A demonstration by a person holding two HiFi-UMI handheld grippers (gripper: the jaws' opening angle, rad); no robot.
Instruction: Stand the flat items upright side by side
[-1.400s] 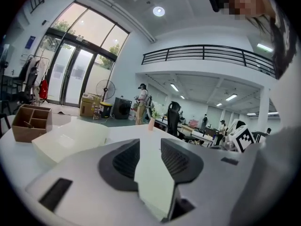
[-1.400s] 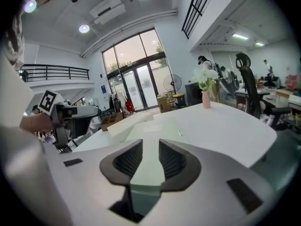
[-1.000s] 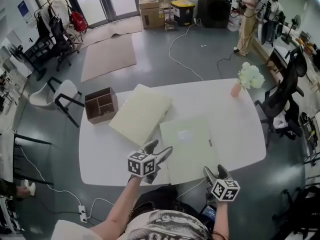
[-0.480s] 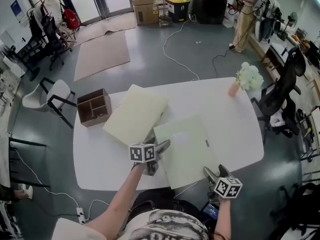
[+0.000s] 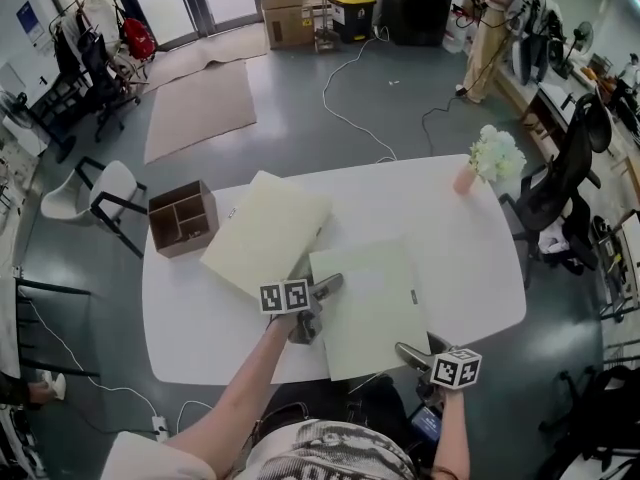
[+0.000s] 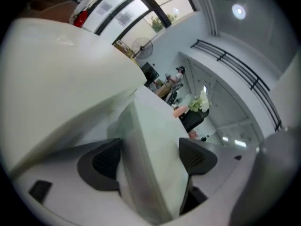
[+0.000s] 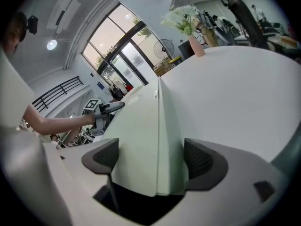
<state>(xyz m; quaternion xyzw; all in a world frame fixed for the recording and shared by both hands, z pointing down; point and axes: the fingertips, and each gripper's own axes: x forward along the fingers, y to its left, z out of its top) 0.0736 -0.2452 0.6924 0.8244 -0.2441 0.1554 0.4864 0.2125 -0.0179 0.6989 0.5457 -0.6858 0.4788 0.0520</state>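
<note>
Two flat items lie on the white table (image 5: 470,258): a cream one (image 5: 265,230) at the left and a pale green one (image 5: 368,303) nearer me, both flat. My left gripper (image 5: 318,308) is at the green item's left edge. Its jaws have just been opening, and that edge (image 6: 150,145) runs between the pads (image 6: 106,164) with gaps on both sides. My right gripper (image 5: 420,350) is at the item's near right corner. Its jaws have also just been opening, with the corner (image 7: 150,145) between them and the pads (image 7: 200,159) not pressing on it.
A brown wooden box with compartments (image 5: 180,218) stands at the table's left end. A pink vase of white flowers (image 5: 472,176) is at the far right corner. A white chair (image 5: 95,193) stands left of the table, a black chair (image 5: 555,198) to its right.
Both grippers have sunk toward the green item. The left one has rolled and closed in on its left edge, the right one on its near corner. Both sets of jaws stand wider.
</note>
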